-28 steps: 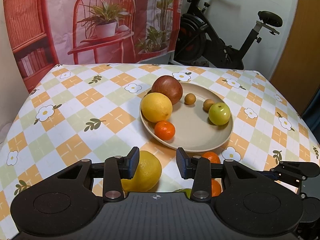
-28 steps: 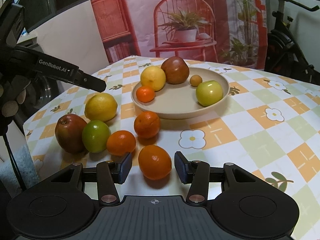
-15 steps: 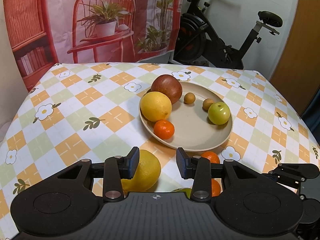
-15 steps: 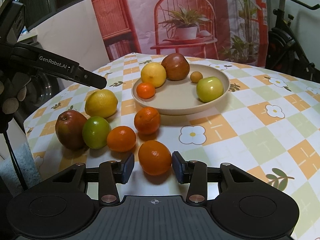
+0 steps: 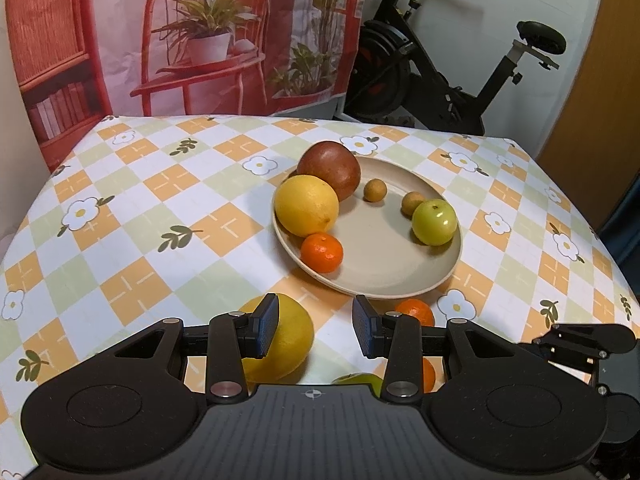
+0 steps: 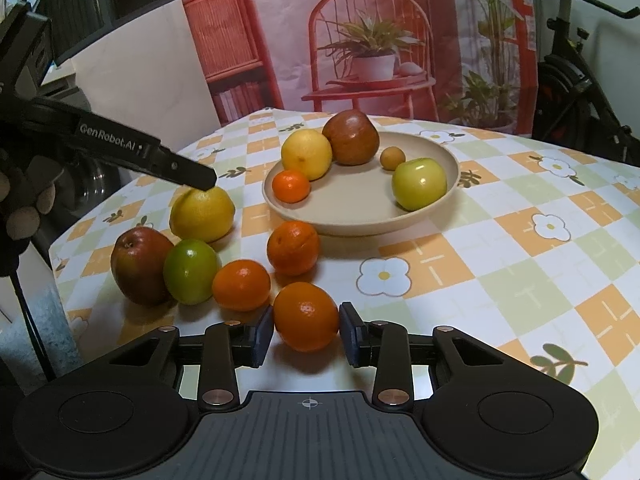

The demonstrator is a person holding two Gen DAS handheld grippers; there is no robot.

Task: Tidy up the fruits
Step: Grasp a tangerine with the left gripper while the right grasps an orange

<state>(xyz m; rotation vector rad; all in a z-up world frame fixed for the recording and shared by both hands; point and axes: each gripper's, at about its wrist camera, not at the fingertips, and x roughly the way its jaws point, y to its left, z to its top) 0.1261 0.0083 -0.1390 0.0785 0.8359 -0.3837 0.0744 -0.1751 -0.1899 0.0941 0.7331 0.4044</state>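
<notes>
Looking along the right gripper point(image 6: 306, 329), we see an orange point(image 6: 306, 316) between its two pads, which have just been closing and now sit against the fruit's sides; the orange rests on the checked tablecloth point(image 6: 520, 264), near the front edge. Just beyond it lie two more oranges point(image 6: 241, 285) point(image 6: 293, 247), a green apple point(image 6: 191, 271) touching a red apple point(image 6: 138, 266), and a lemon point(image 6: 202, 213); all of these are off the plate, to its near left. The beige plate point(image 6: 360, 224) holds a small tangerine point(image 6: 291, 186), a yellow citrus point(image 6: 306, 154), a dark red apple point(image 6: 351, 137), a small brown fruit point(image 6: 392, 158) and a yellow-green apple point(image 6: 419, 184).

From the left wrist view, our left gripper point(image 5: 314, 331) hovers above the cloth with its pads set moderately apart and nothing between them; the lemon point(image 5: 288, 340) sits partly behind its left pad, not gripped. In that view a second small brown fruit point(image 5: 412, 202) shows on the plate point(image 5: 400, 280), just beside the yellow-green apple point(image 5: 435, 222); an exercise bike point(image 5: 460, 76) stands behind the table.
</notes>
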